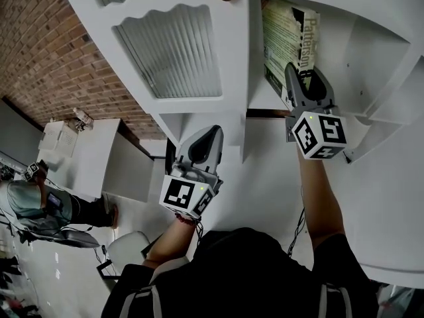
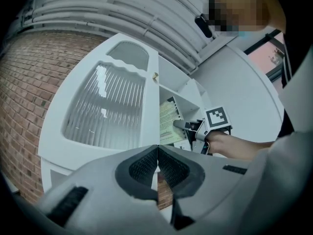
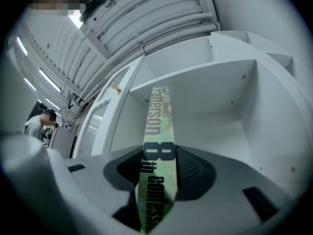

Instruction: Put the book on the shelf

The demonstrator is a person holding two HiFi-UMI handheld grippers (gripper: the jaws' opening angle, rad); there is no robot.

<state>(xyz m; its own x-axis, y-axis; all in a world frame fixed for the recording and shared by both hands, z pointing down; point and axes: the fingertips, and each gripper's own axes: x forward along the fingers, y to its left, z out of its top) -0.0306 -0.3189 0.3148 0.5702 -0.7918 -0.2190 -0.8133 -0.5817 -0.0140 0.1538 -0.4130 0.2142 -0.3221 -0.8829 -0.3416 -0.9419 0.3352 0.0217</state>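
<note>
- The white cabinet [image 1: 199, 18] fills the scene. Its ribbed-glass door [image 1: 172, 52] is on your left, and the open shelf compartment [image 1: 371, 52] is on your right.
- The book [image 1: 288, 42] is already inside that compartment, close against its left wall, just beside the door's edge. I cannot tell whether its lower end sits on the board.
- Its long axis runs upright along that wall. The spine faces out toward you, the page edges face the back panel, and the title runs up and away from the jaws.
- It looks like a thick paperback, so it should be fairly light. It will be stiff along the spine but bendy in the covers, and the glossy finish may slide against the pads.
- Take hold across the thickness at the spine, where it is firmest.
- Your right gripper [image 1: 303, 75] is doing that now, clamped on the lower part of the spine with one pad on each cover.
- Your left gripper [image 1: 207, 138] hangs below the door, well apart from the book, with its jaws pressed together on nothing.
</note>
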